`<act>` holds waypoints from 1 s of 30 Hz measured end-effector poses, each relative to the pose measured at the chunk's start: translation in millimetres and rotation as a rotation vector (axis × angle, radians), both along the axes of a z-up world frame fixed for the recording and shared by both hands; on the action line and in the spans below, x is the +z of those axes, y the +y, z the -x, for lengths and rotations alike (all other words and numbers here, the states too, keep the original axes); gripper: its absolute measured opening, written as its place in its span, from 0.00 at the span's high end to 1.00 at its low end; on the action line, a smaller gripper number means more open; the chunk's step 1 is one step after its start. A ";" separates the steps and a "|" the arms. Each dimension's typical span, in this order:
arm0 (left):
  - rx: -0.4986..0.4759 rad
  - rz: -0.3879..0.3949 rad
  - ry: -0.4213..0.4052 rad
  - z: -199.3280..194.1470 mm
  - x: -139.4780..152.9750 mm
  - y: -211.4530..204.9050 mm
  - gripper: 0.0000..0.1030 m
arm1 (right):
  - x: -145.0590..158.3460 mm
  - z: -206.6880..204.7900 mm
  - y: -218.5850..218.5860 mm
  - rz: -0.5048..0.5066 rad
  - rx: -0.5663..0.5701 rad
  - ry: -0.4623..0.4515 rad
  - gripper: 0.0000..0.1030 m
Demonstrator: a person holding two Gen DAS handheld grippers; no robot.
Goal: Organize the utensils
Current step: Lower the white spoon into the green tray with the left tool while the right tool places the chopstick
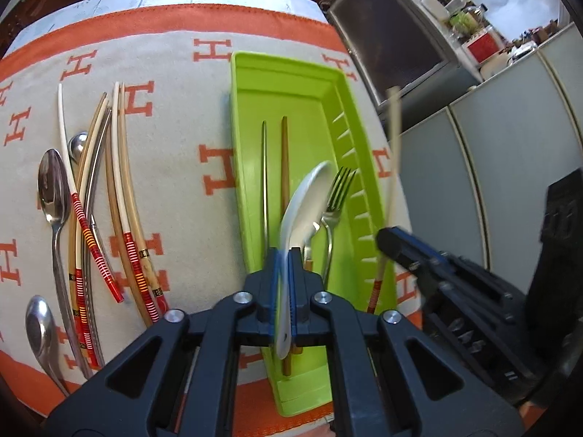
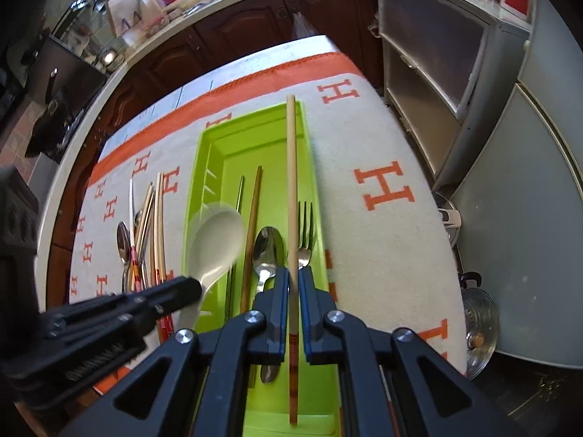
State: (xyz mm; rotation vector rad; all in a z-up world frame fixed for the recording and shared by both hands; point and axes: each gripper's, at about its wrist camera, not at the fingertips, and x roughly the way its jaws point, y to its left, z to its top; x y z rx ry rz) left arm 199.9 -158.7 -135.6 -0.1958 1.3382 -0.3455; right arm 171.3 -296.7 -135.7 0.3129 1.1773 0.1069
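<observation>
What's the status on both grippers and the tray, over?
Left gripper shut on white spoon. Right gripper shut on chopstick. Both over green tray. Nothing blocking.

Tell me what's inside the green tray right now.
The green tray holds a metal chopstick, a brown wooden chopstick, a metal spoon and a fork. The grippers hide its near end.

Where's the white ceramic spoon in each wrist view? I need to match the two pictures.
Left wrist: white spoon at centre, pinched in the left claw.
Right wrist: same spoon left of centre, above the tray's left edge.
Shared landmark: green tray.
</observation>
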 end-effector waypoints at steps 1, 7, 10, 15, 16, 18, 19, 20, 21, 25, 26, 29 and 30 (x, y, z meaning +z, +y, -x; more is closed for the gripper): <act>-0.002 -0.011 -0.005 0.9 -0.9 -1.0 0.97 | 1.2 1.3 -0.6 -0.005 -0.002 -0.006 0.92; -0.019 -0.056 -0.044 12.8 9.2 5.6 0.96 | 8.9 6.4 1.7 -0.029 0.012 -0.037 0.90; -0.028 -0.072 -0.075 22.8 20.5 13.9 0.88 | 12.8 8.1 5.3 -0.043 0.025 -0.048 0.90; -0.020 -0.111 -0.148 39.0 41.1 35.8 0.65 | 18.1 13.8 12.2 -0.056 0.039 -0.063 0.89; -0.012 -0.119 -0.168 40.4 44.7 40.8 0.64 | 19.0 14.9 13.3 -0.057 0.040 -0.065 0.89; 0.001 -0.146 -0.212 47.6 56.5 50.7 0.63 | 20.6 17.4 16.3 -0.058 0.041 -0.068 0.89; 0.008 -0.156 -0.232 50.3 60.9 55.0 0.63 | 21.3 18.6 17.9 -0.061 0.041 -0.068 0.89; 0.015 -0.164 -0.252 51.6 65.2 59.2 0.63 | 22.0 19.8 19.4 -0.065 0.042 -0.068 0.89; 0.022 -0.176 -0.272 53.1 68.9 62.7 0.62 | 22.7 21.2 20.6 -0.067 0.043 -0.069 0.89; 0.044 -0.221 -0.326 57.3 78.9 73.0 0.62 | 27.0 25.9 29.4 -0.063 0.056 -0.075 0.89; 0.047 -0.223 -0.333 57.9 79.8 75.5 0.62 | 28.1 26.9 32.2 -0.060 0.062 -0.077 0.89; 0.053 -0.230 -0.352 60.0 82.5 82.9 0.62 | 30.9 28.9 39.4 -0.058 0.071 -0.078 0.89; 0.054 -0.235 -0.362 60.6 83.1 85.8 0.62 | 31.6 29.5 42.6 -0.055 0.074 -0.078 0.89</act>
